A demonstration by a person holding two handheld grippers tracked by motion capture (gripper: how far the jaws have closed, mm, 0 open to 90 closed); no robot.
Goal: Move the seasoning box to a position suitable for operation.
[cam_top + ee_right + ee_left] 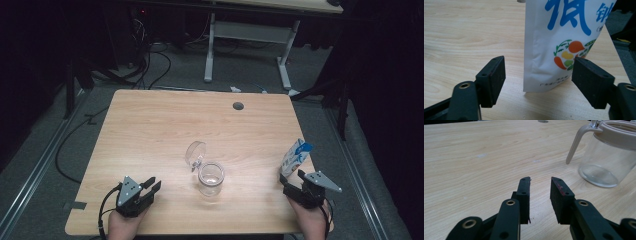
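A white pouch (pixel 564 42) with blue writing and printed vegetables is seen standing upright near the right edge of the counter (pixel 150 130). It is placed just in front of the right gripper (pixel 539 75), whose jaws are spread wide, one on each side of the lower part of the pouch, and no pad is pressing on it, so nothing is grasped. The left gripper (pixel 540 192) is held low over the counter at the near left, its jaws partly apart and empty.

The pouch is judged to be light and soft; its walls would probably fold in under a hard squeeze, and the smooth film may slip. A hold across the flat faces, a little above the bottom seam, is judged the safest, with mild pressure only. How full it is cannot be told.

A clear glass jar (pixel 211 178) with its lid (pixel 195 152) swung open is found near the middle of the counter, well apart from the pouch. It is judged fragile and slippery.

The counter is of pale wood grain, flat and bare otherwise, with a small round hole (pixel 238 106) near the far edge. The room around is dark; cables and the white legs of another table (pixel 245 35) are seen on the grey floor behind.
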